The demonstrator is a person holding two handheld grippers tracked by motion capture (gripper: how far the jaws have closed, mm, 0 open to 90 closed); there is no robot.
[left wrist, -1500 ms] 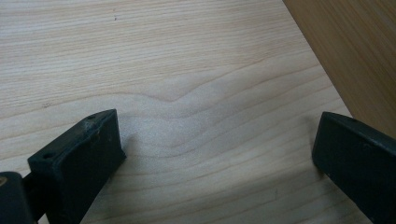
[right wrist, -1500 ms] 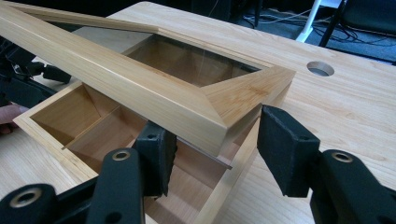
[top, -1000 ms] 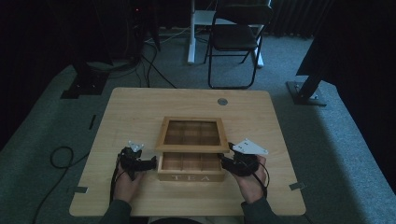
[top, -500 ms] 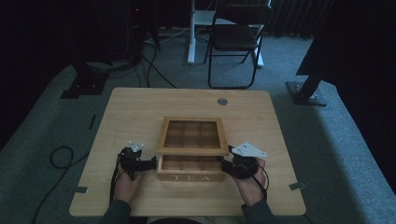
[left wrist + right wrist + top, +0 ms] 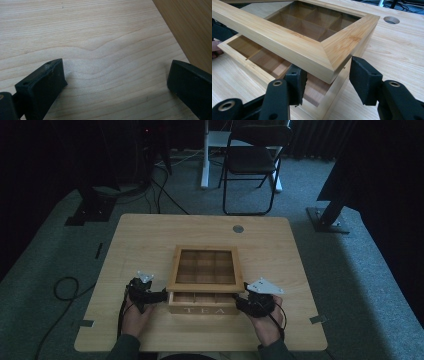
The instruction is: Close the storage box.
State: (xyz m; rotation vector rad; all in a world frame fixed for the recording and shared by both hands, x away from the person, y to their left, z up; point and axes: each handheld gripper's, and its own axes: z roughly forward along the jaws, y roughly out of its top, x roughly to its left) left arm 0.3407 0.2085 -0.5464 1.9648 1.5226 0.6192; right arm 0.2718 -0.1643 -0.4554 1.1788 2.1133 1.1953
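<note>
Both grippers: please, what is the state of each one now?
Left gripper: open, holding nothing, over bare table.
Right gripper: open, jaws astride the lid corner of the tea box.

One counter (image 5: 150,240). One tea box (image 5: 202,306), one glass lid (image 5: 205,268), nine cells under it. Two grippers: left (image 5: 161,296), right (image 5: 239,301). Two hands. One chair (image 5: 252,165) far. One grommet hole (image 5: 238,228).

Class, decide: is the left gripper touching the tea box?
Apart. In the left gripper view, the left gripper stands open over the table, with bare wood showing between its jaws and the tea box.
</note>
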